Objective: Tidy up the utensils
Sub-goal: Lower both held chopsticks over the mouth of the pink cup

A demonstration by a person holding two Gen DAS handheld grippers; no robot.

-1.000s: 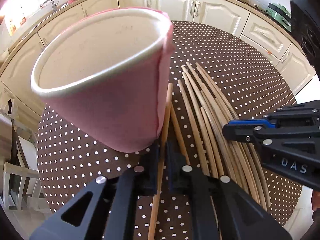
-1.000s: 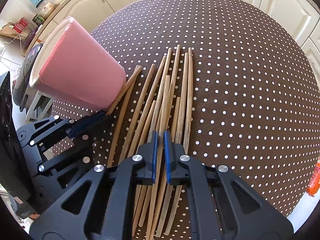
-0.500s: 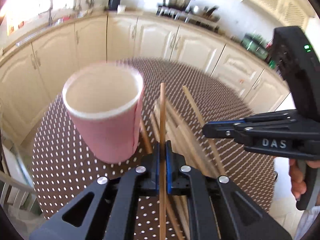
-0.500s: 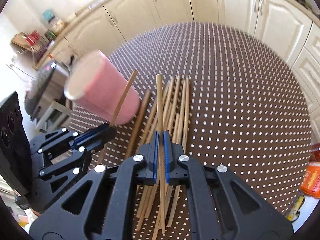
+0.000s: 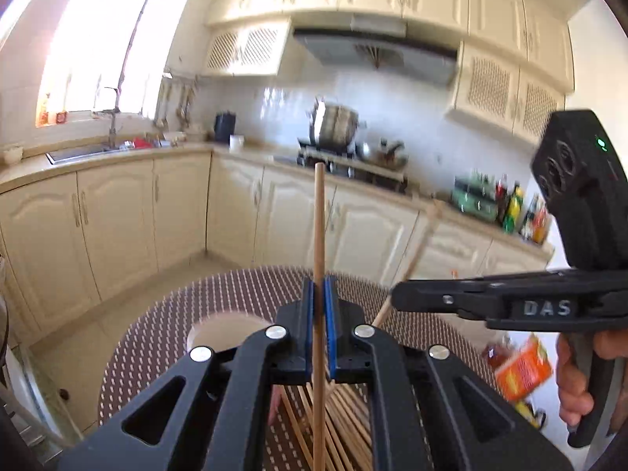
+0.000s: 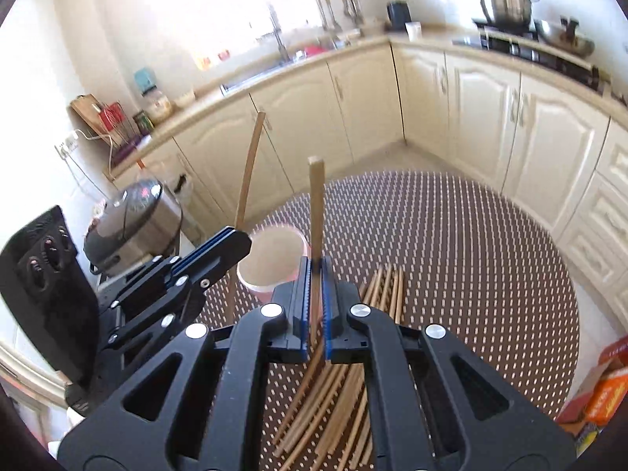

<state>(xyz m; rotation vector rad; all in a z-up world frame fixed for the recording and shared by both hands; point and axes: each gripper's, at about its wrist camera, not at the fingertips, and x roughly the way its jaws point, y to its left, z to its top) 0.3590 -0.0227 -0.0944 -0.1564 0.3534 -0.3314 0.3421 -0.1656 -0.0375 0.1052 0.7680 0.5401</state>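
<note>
My left gripper (image 5: pixel 320 294) is shut on one wooden chopstick (image 5: pixel 318 227), held upright above the table. My right gripper (image 6: pixel 314 274) is shut on another chopstick (image 6: pixel 316 204), also upright. The left gripper (image 6: pixel 231 241) and its chopstick (image 6: pixel 249 168) show at the left of the right wrist view. The right gripper (image 5: pixel 400 294) and its chopstick (image 5: pixel 416 251) show at the right of the left wrist view. The pink cup (image 6: pixel 274 263) stands upright on the table below and between the grippers; its rim shows in the left wrist view (image 5: pixel 219 327). Several loose chopsticks (image 6: pixel 386 286) lie to its right.
The round table (image 6: pixel 471 243) has a brown white-dotted cloth. An orange box (image 6: pixel 606 388) sits off its right edge. A rice cooker (image 6: pixel 129 212) stands left of the table. Cream kitchen cabinets (image 6: pixel 471 110) and a counter run behind.
Both grippers have lifted a chopstick each off the table and tilted upward, so the views now face the kitchen. The cup now looks smaller and lower.
</note>
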